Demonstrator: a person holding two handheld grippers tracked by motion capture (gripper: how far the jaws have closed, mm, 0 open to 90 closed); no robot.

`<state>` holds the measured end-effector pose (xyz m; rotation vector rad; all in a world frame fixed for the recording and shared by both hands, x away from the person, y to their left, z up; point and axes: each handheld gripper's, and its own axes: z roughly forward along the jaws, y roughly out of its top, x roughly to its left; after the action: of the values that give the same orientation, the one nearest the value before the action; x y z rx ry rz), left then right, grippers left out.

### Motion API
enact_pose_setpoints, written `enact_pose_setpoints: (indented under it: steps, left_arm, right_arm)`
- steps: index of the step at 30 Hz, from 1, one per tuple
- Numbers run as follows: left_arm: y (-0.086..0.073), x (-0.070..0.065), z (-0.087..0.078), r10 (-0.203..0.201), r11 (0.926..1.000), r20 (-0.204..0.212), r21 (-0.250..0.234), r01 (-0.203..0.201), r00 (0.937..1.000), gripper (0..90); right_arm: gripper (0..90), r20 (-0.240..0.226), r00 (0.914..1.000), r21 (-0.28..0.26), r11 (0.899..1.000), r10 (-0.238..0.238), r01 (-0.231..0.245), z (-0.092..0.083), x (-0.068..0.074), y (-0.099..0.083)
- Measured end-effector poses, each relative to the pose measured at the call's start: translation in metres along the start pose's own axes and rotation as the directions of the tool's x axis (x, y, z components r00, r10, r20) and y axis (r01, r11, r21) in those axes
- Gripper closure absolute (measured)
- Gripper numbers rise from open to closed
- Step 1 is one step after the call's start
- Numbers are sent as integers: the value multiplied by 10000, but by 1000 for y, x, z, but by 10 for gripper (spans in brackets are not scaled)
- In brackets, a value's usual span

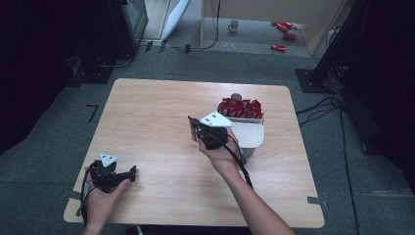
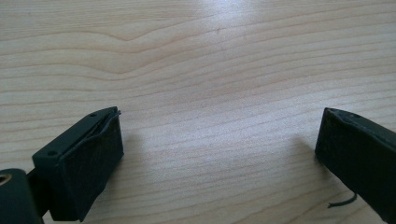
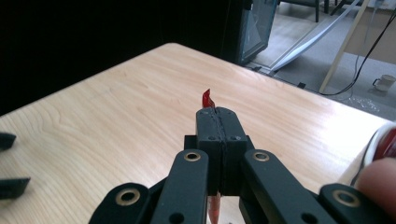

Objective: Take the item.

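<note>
Red foil is the item in hand: a thin red sachet [image 3: 207, 99] is clamped between the fully closed jaws of the right gripper [image 3: 217, 112], one curled end projecting past the jaw tips and the other end visible below the jaws at the bottom centre of the right gripper view. Its long axis runs along the jaws. In the high view the right gripper [image 1: 195, 128] sits at the centre of the frame, above the bare middle of the bench [image 1: 147, 107], with the sachet [image 1: 192, 131] showing as a thin red edge on its left side. The supply lies directly to the right of that hand: a box [image 1: 244, 119] heaped with red sachets, resting against a white container [image 1: 252, 137], centre right of the frame. The judgement is that the coming move turns on the open bench surface lying left of and below the held sachet, with the box behind the hand. The left gripper [image 1: 131, 171] rests at the lower left of the high view, well apart from the sachet; the left gripper view shows its jaws standing wide with nothing but wood grain between them. The right hand is therefore the nearer to both sachet and box. No brand, label or legible writing can be made out on the sachets, the box or the container.
</note>
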<state>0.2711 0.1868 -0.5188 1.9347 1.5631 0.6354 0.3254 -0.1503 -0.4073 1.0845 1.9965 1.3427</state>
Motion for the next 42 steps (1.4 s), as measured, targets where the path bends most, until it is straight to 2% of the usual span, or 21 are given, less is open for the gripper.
enact_pose_setpoints:
  steps: [5,10,15,20,26,33,42]
  left_arm:
    - [0,0,0,3,10000,6,15,-3,10000,11]
    - [0,0,0,0,10000,7,13,0,10000,11]
    - [0,0,0,-13,10000,10,16,13,10000,11]
    - [0,0,0,1,10000,9,25,-1,10000,11]
    - [0,0,0,-9,10000,12,15,9,10000,11]
    - [0,0,0,-6,10000,13,17,6,10000,11]
    - [0,0,0,-5,10000,11,19,5,10000,11]
  right_arm:
    - [900,-27,9999,148,9998,-143,143,-5,4,-17]
    - [900,-212,9989,-107,9990,-429,427,-19,9,-32]
    - [900,-595,9974,-99,9991,-407,402,-32,13,-51]
    - [896,-997,9942,522,9976,-392,445,-30,16,-78]
    - [879,-1251,9913,1354,9891,-412,582,-19,14,-103]
    - [746,-1323,9905,1902,9798,-373,623,-13,11,-111]
    - [514,-1585,9872,2067,9771,-182,512,-16,10,-113]
